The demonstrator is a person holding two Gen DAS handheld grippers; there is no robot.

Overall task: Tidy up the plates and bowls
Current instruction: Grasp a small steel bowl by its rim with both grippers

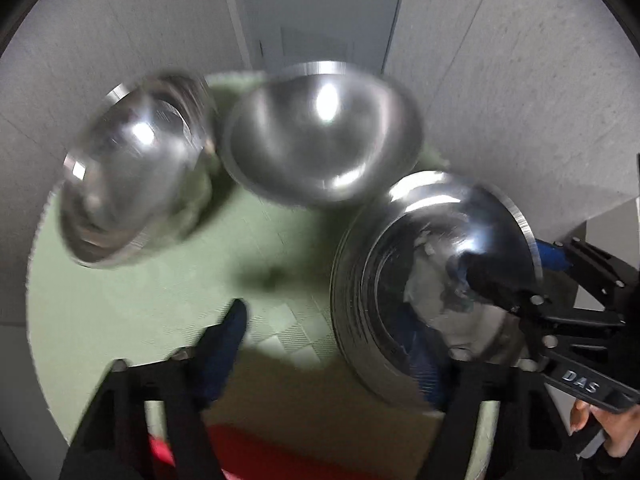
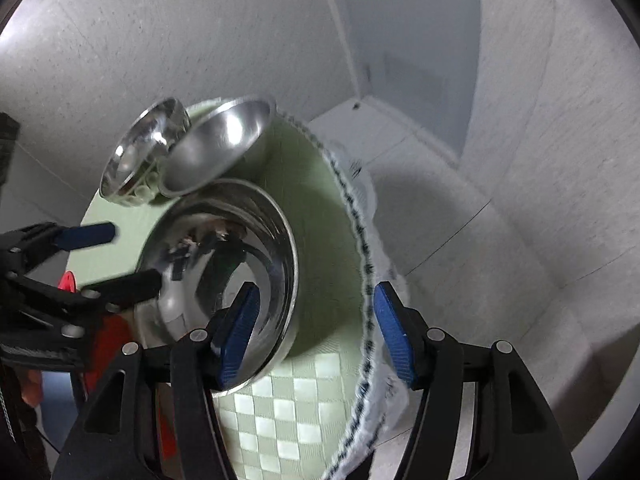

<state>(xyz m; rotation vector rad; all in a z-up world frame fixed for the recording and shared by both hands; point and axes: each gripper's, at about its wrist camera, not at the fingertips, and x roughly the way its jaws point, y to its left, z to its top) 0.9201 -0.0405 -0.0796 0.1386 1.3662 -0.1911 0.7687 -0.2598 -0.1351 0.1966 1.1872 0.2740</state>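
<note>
Right gripper (image 2: pixel 316 336): jaws partly apart, straddling the near rim of the stacked steel bowls (image 2: pixel 224 276); one blue pad inside the stack, the other outside over the mat's fringe; whether the pads press the rim cannot be told.
Left gripper (image 1: pixel 336 344): jaws partly apart over the same stack (image 1: pixel 432 276); grip cannot be told.
Single bowl (image 1: pixel 320 136): empty, behind the stack.
Third bowl stack (image 1: pixel 132 168): left of it, blurred.
Green mat (image 2: pixel 320 216): lies under all bowls.
</note>
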